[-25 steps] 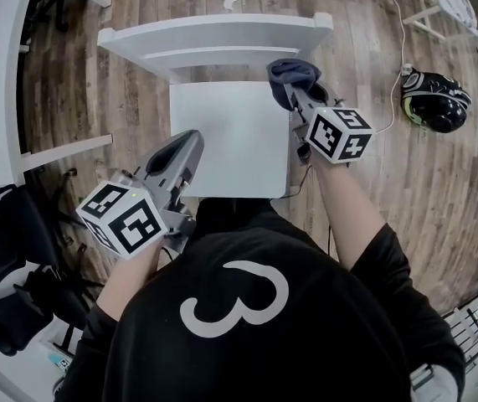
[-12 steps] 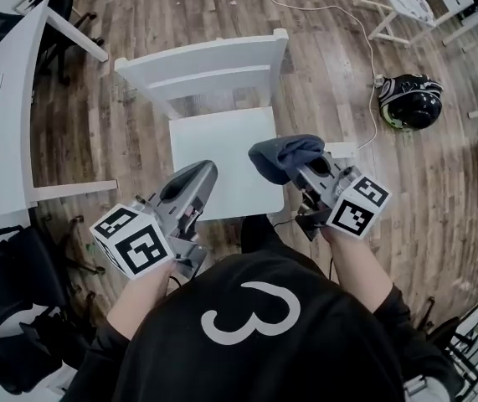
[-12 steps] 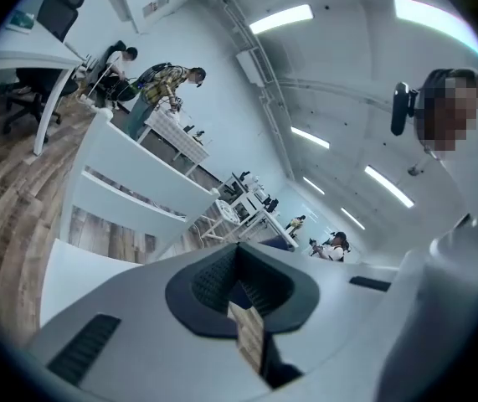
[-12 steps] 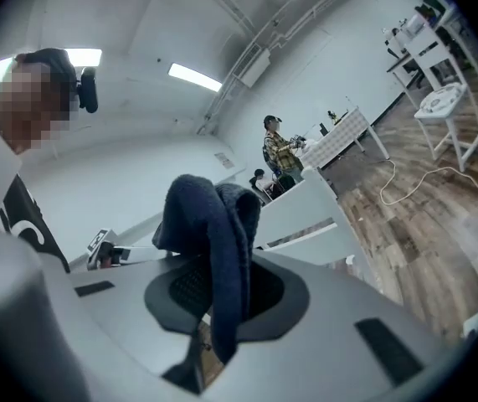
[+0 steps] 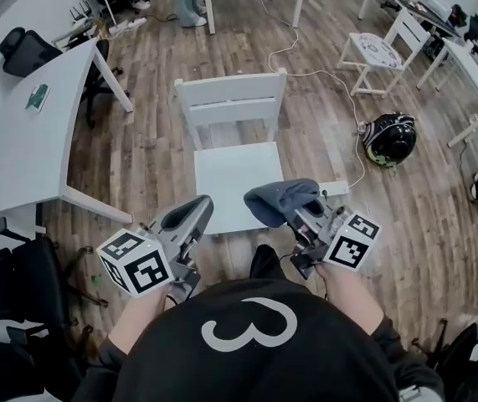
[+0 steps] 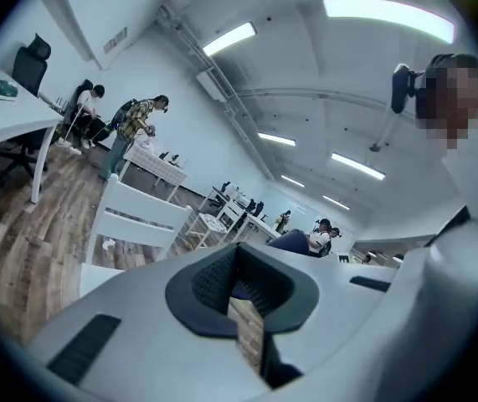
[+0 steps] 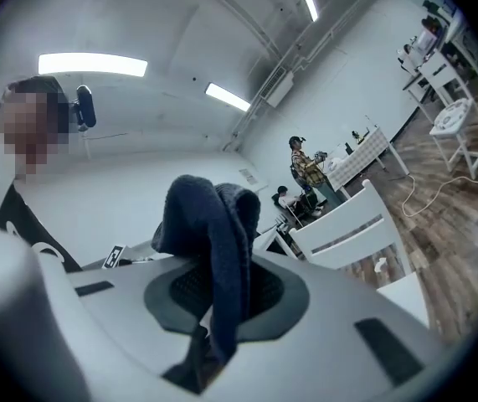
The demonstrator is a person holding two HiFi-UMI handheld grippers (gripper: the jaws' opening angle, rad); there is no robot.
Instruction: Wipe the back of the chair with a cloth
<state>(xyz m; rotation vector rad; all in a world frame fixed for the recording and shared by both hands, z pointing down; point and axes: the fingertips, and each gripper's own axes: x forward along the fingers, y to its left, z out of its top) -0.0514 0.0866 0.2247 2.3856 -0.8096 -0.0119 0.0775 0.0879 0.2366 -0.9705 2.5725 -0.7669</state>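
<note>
Head view: the chair back [image 5: 230,99] stands ahead of my fingertips, beyond the seat [image 5: 237,178], its top rail running left-right. My right gripper [image 5: 287,208] pinches the cloth [image 5: 279,199]; my left gripper [image 5: 193,211] is pressed together, empty.

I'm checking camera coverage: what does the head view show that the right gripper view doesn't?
Only the head view shows the helmet on the floor and the table at the left. Only the right gripper view shows the ceiling lights and, close up, the jaws shut on the cloth. Both show the cloth and the chair with its back.
</note>
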